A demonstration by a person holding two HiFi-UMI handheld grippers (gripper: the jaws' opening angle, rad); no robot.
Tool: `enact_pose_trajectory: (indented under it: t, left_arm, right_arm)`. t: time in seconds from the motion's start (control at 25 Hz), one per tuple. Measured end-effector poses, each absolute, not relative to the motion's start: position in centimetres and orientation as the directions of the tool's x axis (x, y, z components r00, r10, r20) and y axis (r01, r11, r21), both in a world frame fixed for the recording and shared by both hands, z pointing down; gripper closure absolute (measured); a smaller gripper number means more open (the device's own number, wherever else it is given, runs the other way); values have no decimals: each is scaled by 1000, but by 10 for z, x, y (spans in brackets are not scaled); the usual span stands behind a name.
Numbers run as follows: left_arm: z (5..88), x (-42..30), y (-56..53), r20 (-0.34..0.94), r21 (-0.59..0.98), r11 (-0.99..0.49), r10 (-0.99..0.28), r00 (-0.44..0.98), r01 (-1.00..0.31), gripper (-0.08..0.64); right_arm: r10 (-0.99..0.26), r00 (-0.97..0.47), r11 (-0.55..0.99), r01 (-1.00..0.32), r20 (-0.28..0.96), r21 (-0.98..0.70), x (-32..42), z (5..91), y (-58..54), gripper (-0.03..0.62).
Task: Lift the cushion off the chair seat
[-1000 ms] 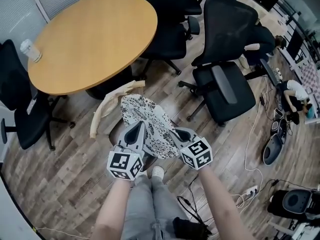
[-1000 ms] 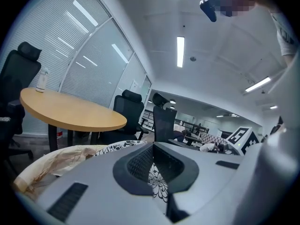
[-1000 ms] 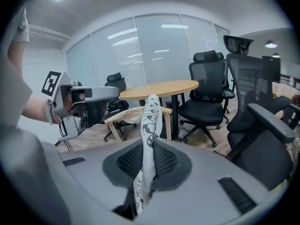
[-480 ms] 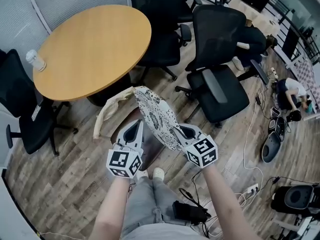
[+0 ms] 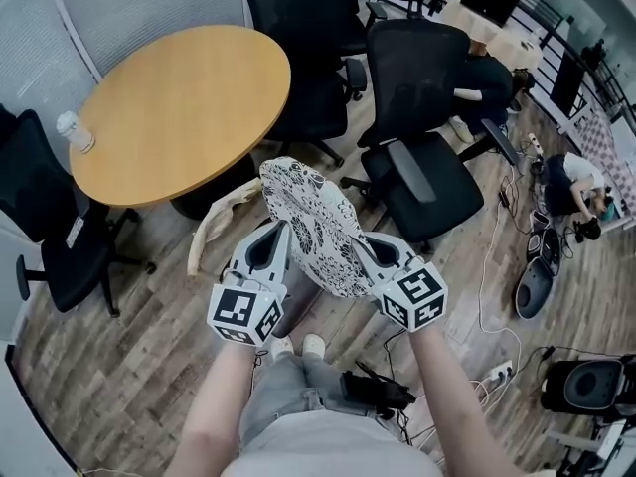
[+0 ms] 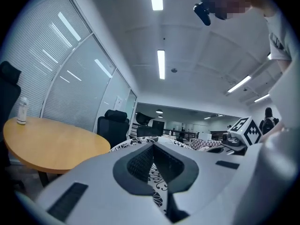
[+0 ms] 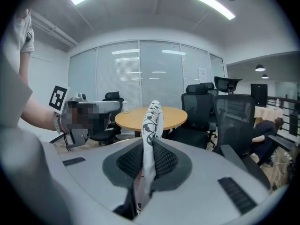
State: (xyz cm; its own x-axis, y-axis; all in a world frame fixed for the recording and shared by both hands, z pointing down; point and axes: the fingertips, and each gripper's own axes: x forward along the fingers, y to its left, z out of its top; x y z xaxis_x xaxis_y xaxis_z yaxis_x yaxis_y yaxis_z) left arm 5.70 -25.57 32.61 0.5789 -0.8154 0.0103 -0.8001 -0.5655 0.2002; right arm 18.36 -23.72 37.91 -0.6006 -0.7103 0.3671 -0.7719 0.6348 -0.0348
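Observation:
The cushion [image 5: 316, 225], white with a black floral print, hangs in the air between both grippers, tilted up on edge above the wooden chair [image 5: 214, 229] with its cream backrest. My left gripper [image 5: 281, 231] is shut on the cushion's left edge; in the left gripper view the printed fabric [image 6: 158, 184] sits pinched between the pads of that gripper [image 6: 153, 146]. My right gripper [image 5: 357, 243] is shut on the right edge. From the right gripper [image 7: 146, 146] the cushion's rim [image 7: 152, 118] rises upright between the pads. Most of the chair seat is hidden by the cushion.
A round wooden table [image 5: 179, 107] with a cup [image 5: 78, 132] on it stands at the upper left. Black office chairs [image 5: 422, 167] ring it, one at the left edge [image 5: 50, 237]. Cables and a power strip [image 5: 497, 376] lie on the floor at right.
Both grippers have risen together with the cushion, which now hangs higher above the chair.

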Motion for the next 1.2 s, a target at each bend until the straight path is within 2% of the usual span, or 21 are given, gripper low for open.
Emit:
enact_pose_trajectory:
  t: [0.56,1.2]
  left_arm:
    - [254,53,-233,-78,143,-571,-821,566,-808,558]
    - [206,36,-238,-165,167,-544,-838,521,-822,558]
  right_arm:
    - [-801,-536,576,-812,266,97,176,295,-232,548]
    - [-862,-475,494,-865,176,89,165,228,-238,548]
